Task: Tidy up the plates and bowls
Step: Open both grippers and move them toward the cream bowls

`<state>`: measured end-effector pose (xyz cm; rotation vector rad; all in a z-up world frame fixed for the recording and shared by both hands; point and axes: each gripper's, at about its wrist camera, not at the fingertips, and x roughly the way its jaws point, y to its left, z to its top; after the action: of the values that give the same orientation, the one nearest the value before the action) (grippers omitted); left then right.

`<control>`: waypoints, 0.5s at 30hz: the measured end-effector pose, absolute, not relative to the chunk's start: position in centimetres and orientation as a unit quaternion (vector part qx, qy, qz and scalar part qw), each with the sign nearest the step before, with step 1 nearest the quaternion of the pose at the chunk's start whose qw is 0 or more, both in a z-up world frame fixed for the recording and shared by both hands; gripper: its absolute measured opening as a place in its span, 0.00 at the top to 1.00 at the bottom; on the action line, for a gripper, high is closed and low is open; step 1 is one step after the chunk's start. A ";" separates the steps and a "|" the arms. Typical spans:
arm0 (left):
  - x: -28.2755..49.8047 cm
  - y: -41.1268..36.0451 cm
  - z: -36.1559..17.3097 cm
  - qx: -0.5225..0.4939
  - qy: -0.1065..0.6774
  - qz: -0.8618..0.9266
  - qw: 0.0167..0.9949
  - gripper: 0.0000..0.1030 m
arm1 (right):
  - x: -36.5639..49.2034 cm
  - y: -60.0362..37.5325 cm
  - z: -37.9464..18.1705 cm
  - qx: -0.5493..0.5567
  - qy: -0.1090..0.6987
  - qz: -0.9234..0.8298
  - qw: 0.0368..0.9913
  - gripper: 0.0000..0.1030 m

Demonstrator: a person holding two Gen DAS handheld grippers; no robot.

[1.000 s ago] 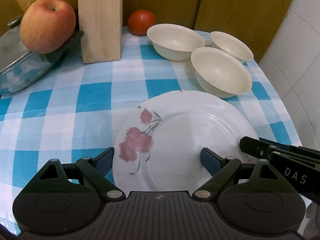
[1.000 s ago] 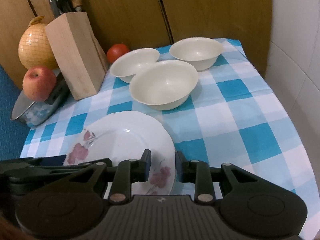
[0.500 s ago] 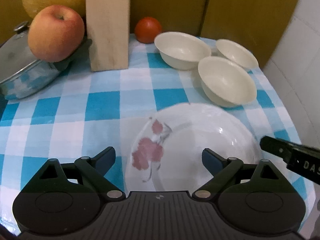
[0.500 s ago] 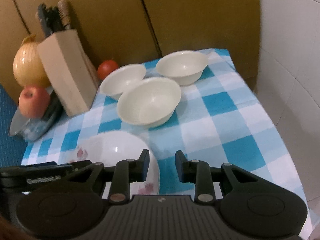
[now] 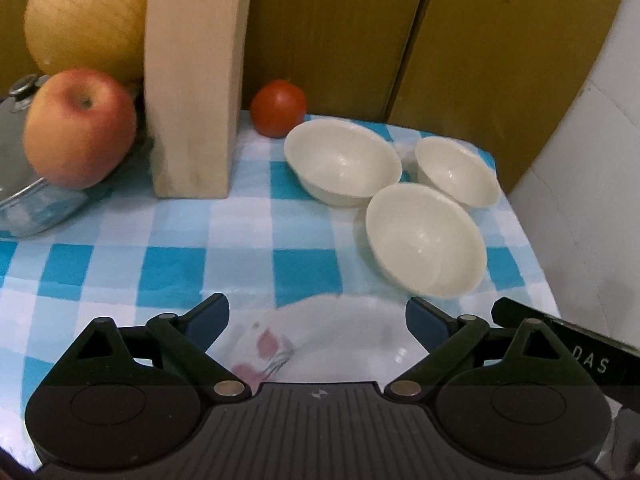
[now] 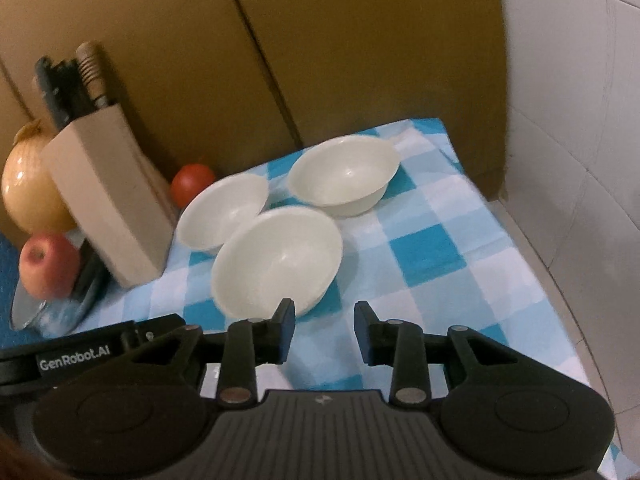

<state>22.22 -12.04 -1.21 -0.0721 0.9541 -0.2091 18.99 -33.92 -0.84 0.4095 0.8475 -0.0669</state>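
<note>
The right gripper, fingers slightly apart, opening and empty, sat just short of the nearest bowl; the left gripper, wide and opening, hovered over the plate.

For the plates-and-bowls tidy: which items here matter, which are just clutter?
Job items: floral plate; near bowl; back-left bowl; back-right bowl.

Clutter: knife block; apple; tomato; netted melon; lidded pot; checked cloth.

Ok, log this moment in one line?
left gripper: opening, empty, over plate | right gripper: opening, empty | three bowls unstacked on cloth
</note>
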 end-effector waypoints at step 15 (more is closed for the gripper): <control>26.8 -16.0 -3.5 -0.057 0.477 -0.129 0.867 0.22 | 23.5 -36.0 -4.2 0.236 0.424 -0.056 0.872 0.69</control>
<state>26.77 -16.02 -3.51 -0.1187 0.9986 -0.2707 23.48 -36.04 -4.15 0.4930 0.8870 -0.1173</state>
